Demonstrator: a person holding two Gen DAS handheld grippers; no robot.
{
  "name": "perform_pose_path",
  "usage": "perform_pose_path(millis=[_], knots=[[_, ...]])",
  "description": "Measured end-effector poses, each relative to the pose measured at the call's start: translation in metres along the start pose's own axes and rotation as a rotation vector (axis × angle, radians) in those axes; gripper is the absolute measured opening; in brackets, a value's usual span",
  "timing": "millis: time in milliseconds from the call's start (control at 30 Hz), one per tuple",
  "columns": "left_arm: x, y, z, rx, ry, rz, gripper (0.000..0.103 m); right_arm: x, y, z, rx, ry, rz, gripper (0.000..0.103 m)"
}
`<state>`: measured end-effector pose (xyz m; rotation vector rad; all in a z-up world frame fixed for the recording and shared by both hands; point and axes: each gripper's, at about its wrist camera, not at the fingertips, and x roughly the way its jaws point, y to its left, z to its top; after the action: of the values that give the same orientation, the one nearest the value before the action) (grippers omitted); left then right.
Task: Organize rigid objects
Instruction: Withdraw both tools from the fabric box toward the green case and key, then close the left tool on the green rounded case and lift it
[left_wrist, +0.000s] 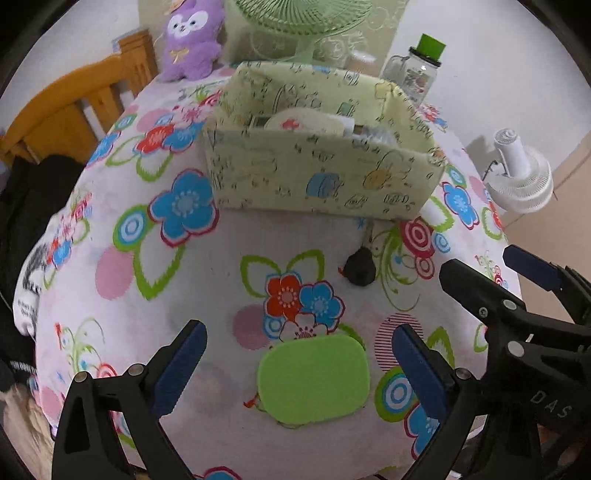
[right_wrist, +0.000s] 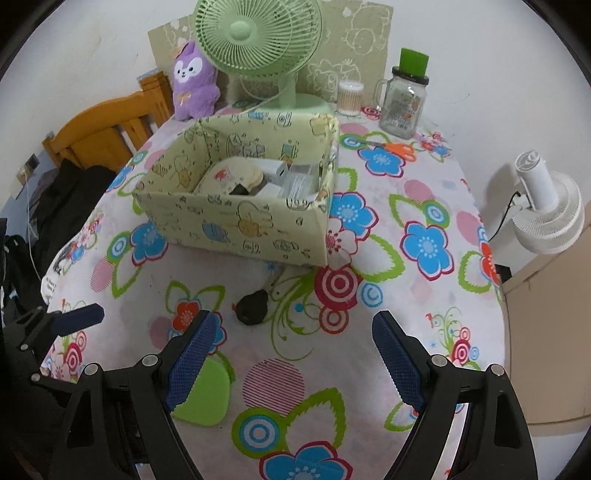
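Observation:
A flat green rounded-rectangle piece (left_wrist: 313, 377) lies on the flowered tablecloth (left_wrist: 221, 266), between my left gripper's open fingers. My left gripper (left_wrist: 299, 350) is open and empty just above it. The piece also shows in the right wrist view (right_wrist: 205, 391), partly behind the left finger. A small black key fob (left_wrist: 360, 270) lies further on; it also shows in the right wrist view (right_wrist: 253, 306). My right gripper (right_wrist: 295, 339) is open and empty, right of the green piece. A pale green fabric box (left_wrist: 317, 162) (right_wrist: 240, 206) holds several items.
Behind the box stand a green desk fan (right_wrist: 255, 48), a purple plush toy (right_wrist: 194, 81), a cotton-swab tub (right_wrist: 349, 98), a glass jar with a green lid (right_wrist: 404, 99) and orange scissors (right_wrist: 397, 147). A white fan (right_wrist: 546, 214) is past the table's right edge. A wooden chair (right_wrist: 107, 129) is at left.

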<state>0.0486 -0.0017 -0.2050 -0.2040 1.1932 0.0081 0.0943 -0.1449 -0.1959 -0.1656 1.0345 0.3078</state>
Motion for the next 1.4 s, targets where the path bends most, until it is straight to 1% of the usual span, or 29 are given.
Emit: perform_pose_path(millis=[433,633,867,1000,1133,1400], knots=[[0.026,-0.005,-0.027,-0.063,0.019,0.032,0.101,0.029,-0.003,-0.022,-0.023,0.034,0.013,0.088],[0.037,-0.01,-0.037,-0.088,0.03,0.045,0.101,0.042,-0.009,-0.032,-0.014,0.067,0.019,0.088],[0.049,-0.018,-0.048,-0.086,0.041,0.062,0.101,0.053,-0.01,-0.04,-0.038,0.096,0.026,0.088],[0.051,-0.023,-0.053,-0.074,0.029,0.09,0.102,0.058,-0.01,-0.044,-0.04,0.114,0.031,0.088],[0.051,-0.027,-0.057,-0.099,0.019,0.117,0.102,0.06,-0.01,-0.045,-0.047,0.123,0.029,0.088],[0.056,-0.038,-0.063,-0.094,0.012,0.183,0.103,0.065,-0.004,-0.047,-0.064,0.142,0.029,0.088]])
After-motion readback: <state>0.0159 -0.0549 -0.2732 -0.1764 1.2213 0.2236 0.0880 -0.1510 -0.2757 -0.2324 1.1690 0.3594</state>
